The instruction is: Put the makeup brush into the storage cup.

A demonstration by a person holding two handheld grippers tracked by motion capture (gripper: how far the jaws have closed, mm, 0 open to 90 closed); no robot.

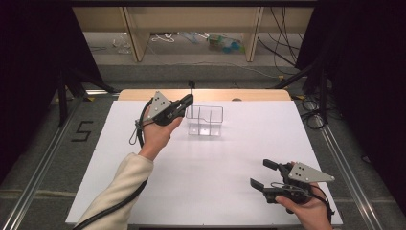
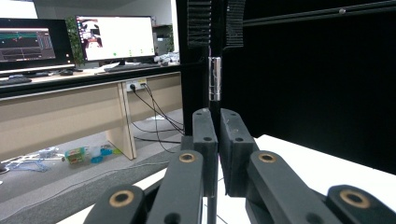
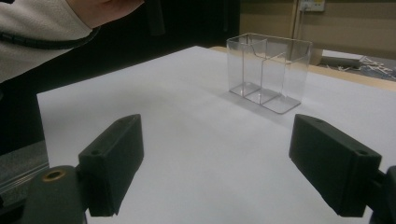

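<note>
Slim black pen (image 1: 191, 98), clenched upright in our left hand-held gripper (image 1: 187, 101), needs lowering straight into the clear plastic compartment box (image 1: 207, 120) beside it; our right hand-held gripper (image 1: 262, 174) rests released.

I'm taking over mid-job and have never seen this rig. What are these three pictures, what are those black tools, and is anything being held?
A person stands at a white table, holding a two-jaw gripper in each hand. The high view looks down from above; the other two pictures come from cameras riding on each gripper, looking along its own jaws.

The left gripper is raised beside a clear organizer, a small see-through box with compartments, standing toward the far side of the table. Its jaws are closed on a thin black pen with a silver band, held upright. In the high view the pen sits at the organizer's left end; whether it is inside yet, I cannot tell.

The right gripper rests near the front right, jaws wide open, holding nothing.
</note>
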